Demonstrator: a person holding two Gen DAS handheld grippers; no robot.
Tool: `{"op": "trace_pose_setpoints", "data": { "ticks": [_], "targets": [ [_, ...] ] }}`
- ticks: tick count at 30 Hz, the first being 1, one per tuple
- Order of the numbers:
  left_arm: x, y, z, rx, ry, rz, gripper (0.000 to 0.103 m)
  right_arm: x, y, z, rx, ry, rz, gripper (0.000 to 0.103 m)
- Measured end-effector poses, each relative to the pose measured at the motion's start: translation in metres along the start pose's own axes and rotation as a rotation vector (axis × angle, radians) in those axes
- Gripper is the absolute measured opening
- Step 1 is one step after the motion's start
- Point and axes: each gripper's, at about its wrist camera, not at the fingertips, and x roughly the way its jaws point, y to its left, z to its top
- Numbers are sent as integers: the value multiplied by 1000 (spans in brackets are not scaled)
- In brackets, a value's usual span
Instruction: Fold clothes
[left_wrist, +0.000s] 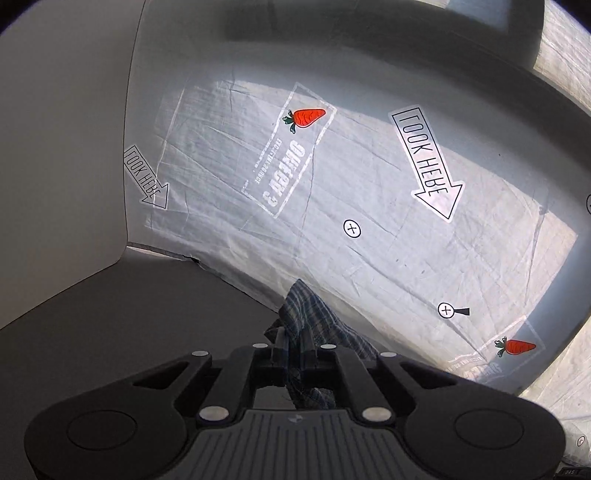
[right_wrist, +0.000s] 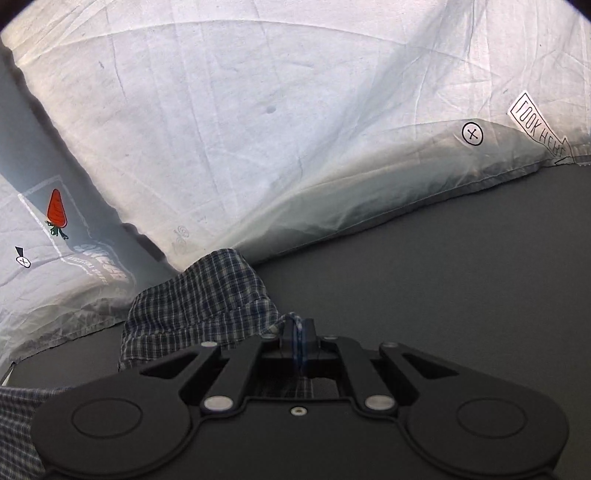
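Left gripper (left_wrist: 294, 356) with jaws closed on a bunched fold of the blue-and-white checked cotton garment (left_wrist: 310, 325), right gripper (right_wrist: 298, 341) with jaws pinching its thin edge, garment (right_wrist: 199, 306) over the dark grey desk (right_wrist: 443, 277), near the desk's far edge, white printed translucent sheet (right_wrist: 258, 110) behind

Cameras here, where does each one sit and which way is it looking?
Left wrist: behind the left gripper, looking along its fingers, shut on plaid cloth, toward a white printed sheet.
Right wrist: behind the right gripper, also pinching the plaid cloth, above a dark surface.
Shared: the cloth, the sheet, its carrot print.
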Motion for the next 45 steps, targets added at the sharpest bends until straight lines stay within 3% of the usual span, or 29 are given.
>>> {"op": "trace_pose_setpoints", "data": {
  "ticks": [4, 12, 14, 17, 20, 26, 31, 34, 37, 40, 43, 45],
  "targets": [
    [36, 39, -44, -19, 141, 89, 6, 22, 7, -3, -46, 27, -58, 3],
    [60, 63, -93, 21, 264, 170, 6, 51, 21, -2, -200, 39, -187, 1],
    [62, 69, -96, 18, 276, 176, 6, 47, 24, 3, -255, 35, -196, 3],
    [60, 74, -96, 2, 281, 158, 6, 18, 28, 6, -314, -48, -189, 18],
    [52, 70, -93, 21, 262, 140, 6, -21, 20, 1, -279, -93, -137, 24],
    [18, 43, -85, 57, 194, 21, 7, -94, -6, -46, -177, -92, -19, 38],
    [-24, -7, -96, 197, 134, -125, 7, -150, -37, -101, -66, -72, 40, 38],
    [-55, -45, -119, 299, 136, -237, 7, -175, -55, -132, -27, -70, 39, 38],
    [-80, -77, -154, 406, 172, -356, 7, -191, -74, -157, 46, -43, 56, 38],
    [-91, -100, -197, 483, 290, -442, 10, -200, -87, -177, 90, -18, 76, 39],
    [-88, -109, -238, 542, 450, -475, 13, -206, -93, -192, 124, 4, 113, 39],
    [-88, -104, -251, 531, 516, -467, 22, -209, -94, -199, 138, 15, 143, 36]
  ]
}}
